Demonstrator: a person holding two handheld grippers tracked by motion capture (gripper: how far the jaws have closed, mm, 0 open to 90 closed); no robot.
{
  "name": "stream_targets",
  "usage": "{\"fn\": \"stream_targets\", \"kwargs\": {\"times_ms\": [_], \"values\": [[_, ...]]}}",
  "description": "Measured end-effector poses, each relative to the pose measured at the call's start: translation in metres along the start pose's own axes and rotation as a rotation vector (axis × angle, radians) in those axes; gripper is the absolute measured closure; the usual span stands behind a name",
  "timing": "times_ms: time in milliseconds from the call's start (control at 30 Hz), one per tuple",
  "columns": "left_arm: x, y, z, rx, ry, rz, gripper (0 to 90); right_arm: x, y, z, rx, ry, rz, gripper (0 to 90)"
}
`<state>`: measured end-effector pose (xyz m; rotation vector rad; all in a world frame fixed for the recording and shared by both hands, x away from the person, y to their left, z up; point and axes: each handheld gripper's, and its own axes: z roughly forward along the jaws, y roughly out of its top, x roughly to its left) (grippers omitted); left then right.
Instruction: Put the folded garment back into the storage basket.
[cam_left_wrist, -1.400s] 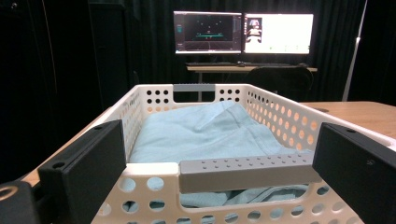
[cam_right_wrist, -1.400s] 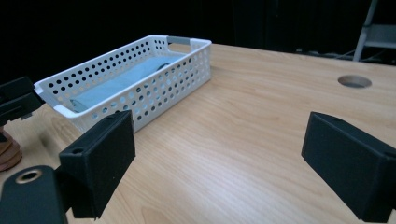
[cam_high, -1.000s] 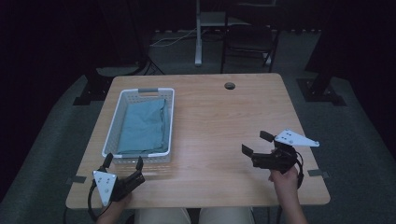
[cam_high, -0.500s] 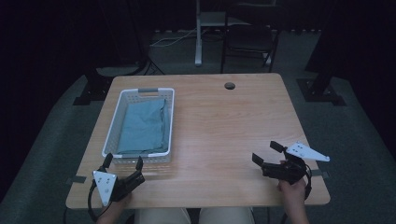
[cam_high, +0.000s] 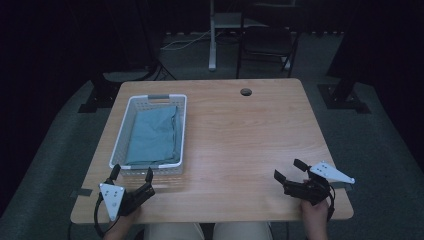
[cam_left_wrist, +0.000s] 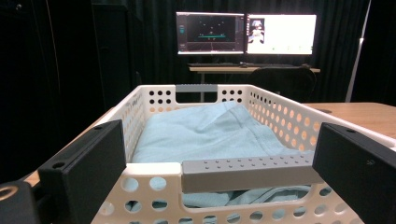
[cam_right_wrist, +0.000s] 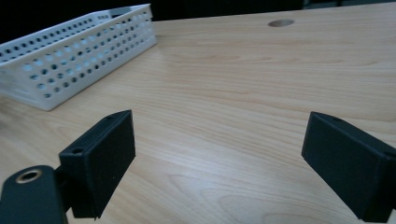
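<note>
Lying crumpled, soft teal cloth (cam_high: 152, 136) fills perforated white plastic basket (cam_high: 119, 141).

So the tabletop (cam_high: 240, 145) is light wood grain, with a round dark cable hole (cam_high: 246, 92) near its far edge. Past that far edge there's a black chair (cam_high: 265, 45) on the grey carpet, and a white desk leg (cam_high: 212, 45) just beside the chair. Dark stand feet (cam_high: 345, 97) sit off the tabletop's far right corner. Way beyond the tabletop, two lit monitors (cam_left_wrist: 245, 33) sit side by side on another desk, black curtains behind them.
</note>
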<state>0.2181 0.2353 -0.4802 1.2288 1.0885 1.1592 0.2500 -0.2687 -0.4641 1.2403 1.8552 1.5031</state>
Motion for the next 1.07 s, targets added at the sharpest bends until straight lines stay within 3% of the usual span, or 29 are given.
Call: {"fn": "stream_targets", "kwargs": {"times_ms": [333, 467, 833, 867, 900, 933, 1067], "values": [[0.0, 0.0, 0.0, -0.001, 0.0, 0.0, 4.0, 0.009, -0.002, 0.008, 0.033, -0.038, -0.072, 9.7], [0.0, 0.0, 0.0, -0.001, 0.0, 0.0, 4.0, 0.009, -0.003, 0.009, 0.03, -0.043, -0.064, 9.7], [0.0, 0.0, 0.0, 0.001, 0.0, 0.002, 4.0, 0.013, -0.004, 0.008, -0.007, -0.129, -0.067, 9.6], [0.0, 0.0, 0.0, 0.001, 0.0, 0.002, 4.1, 0.013, -0.004, 0.008, -0.009, -0.131, -0.068, 9.2], [0.0, 0.0, 0.0, 0.002, 0.0, 0.002, 4.1, 0.013, -0.004, 0.008, -0.009, -0.126, -0.069, 0.4], [0.0, 0.0, 0.0, 0.002, 0.0, 0.003, 4.0, 0.012, -0.003, 0.009, 0.001, -0.103, -0.064, 0.1], [0.0, 0.0, 0.0, 0.002, 0.0, 0.003, 4.1, 0.011, -0.004, 0.008, -0.009, -0.102, -0.055, 0.4]]}}
